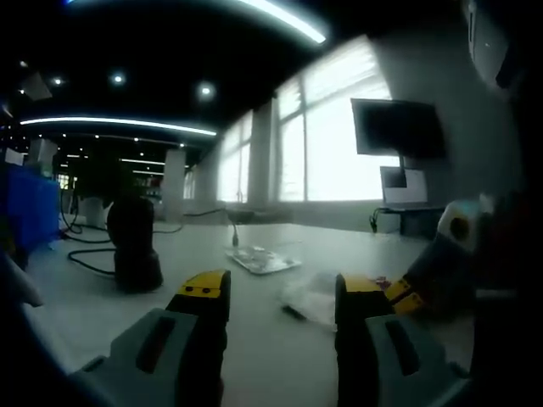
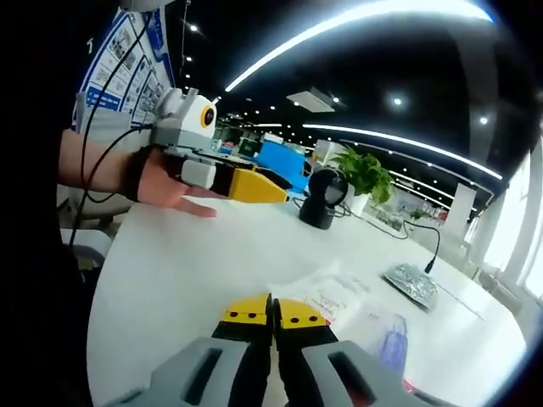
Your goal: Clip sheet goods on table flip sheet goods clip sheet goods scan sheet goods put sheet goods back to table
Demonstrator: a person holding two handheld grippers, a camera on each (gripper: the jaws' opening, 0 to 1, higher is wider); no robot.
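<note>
Left gripper view — yellow-tipped jaws of the left gripper (image 1: pixel 282 292) stand wide apart over a white table (image 1: pixel 254 339).
From left: a black scanner (image 1: pixel 134 244), a silvery packet (image 1: pixel 261 259), then the clear sheet goods (image 1: pixel 316 297) lying flat beside the right jaw. Right gripper view — the right gripper (image 2: pixel 273 312) has its jaws pressed together, empty, with the sheet goods (image 2: pixel 356 318) just beyond.

Low over shared table (image 1: pixel 254 339)
</note>
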